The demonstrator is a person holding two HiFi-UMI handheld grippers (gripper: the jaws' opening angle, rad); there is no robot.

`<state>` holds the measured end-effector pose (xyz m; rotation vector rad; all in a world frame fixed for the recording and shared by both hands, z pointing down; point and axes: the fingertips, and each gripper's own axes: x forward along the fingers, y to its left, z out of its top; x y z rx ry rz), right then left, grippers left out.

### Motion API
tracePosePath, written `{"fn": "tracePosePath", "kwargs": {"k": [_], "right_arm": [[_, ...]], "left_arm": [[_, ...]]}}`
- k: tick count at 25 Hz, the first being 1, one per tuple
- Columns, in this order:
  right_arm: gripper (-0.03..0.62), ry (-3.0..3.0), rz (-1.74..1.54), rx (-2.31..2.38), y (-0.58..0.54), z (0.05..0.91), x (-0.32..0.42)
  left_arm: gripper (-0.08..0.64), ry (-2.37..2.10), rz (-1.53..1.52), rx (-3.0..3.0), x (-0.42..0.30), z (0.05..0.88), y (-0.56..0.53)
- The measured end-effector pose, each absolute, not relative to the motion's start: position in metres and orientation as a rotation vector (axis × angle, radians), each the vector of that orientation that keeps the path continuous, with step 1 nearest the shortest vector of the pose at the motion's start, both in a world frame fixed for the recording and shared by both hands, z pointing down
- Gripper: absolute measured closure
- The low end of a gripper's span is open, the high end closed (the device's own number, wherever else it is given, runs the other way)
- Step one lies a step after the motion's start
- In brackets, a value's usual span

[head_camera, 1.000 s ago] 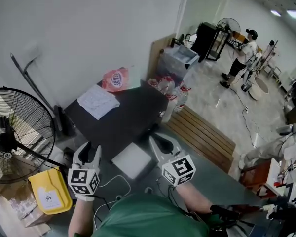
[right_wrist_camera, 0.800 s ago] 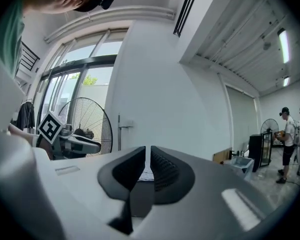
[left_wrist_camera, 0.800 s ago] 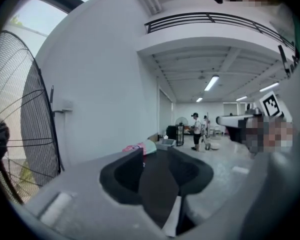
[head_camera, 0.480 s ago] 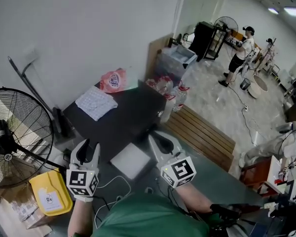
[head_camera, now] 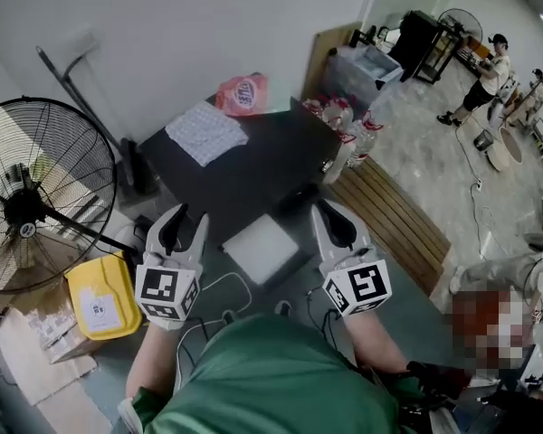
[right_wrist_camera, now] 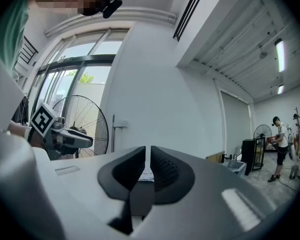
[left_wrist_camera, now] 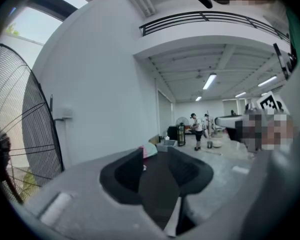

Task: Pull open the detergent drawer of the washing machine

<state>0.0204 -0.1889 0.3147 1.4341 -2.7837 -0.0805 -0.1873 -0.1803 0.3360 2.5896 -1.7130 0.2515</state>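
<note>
No washing machine or detergent drawer can be made out in any view. In the head view my left gripper (head_camera: 189, 220) is held up level above the grey floor, open, with nothing between its fingers. My right gripper (head_camera: 327, 212) is beside it at about the same height, shut and empty. The left gripper view shows my left gripper (left_wrist_camera: 157, 156) with its dark pads apart, pointing along a black table top. The right gripper view shows my right gripper (right_wrist_camera: 147, 155) with only a sliver of a gap between its pads, facing a white wall.
A black table (head_camera: 262, 174) ahead carries a white cloth (head_camera: 206, 132) and a pink bag (head_camera: 242, 91). A white flat box (head_camera: 261, 248) lies between the grippers. A standing fan (head_camera: 32, 202) and yellow container (head_camera: 102, 297) are left. A wooden slatted pallet (head_camera: 394, 217) and bottles (head_camera: 351, 147) are right. People (head_camera: 489, 75) stand far off.
The head view has swung left, showing more of the fan. Both grippers sit higher in the frame, the left one a little raised. The jaws of both stand as before.
</note>
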Motion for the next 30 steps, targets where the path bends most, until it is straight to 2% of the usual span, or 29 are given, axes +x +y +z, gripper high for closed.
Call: {"fn": "tracePosePath", "kwargs": {"k": [30], "right_arm": [[0.561,-2.773,-0.006,1.416,-0.203,0.340,0.009]], "left_arm": [[0.413,-1.701,0.297,2.545,-0.199,0.360,-0.192]]}}
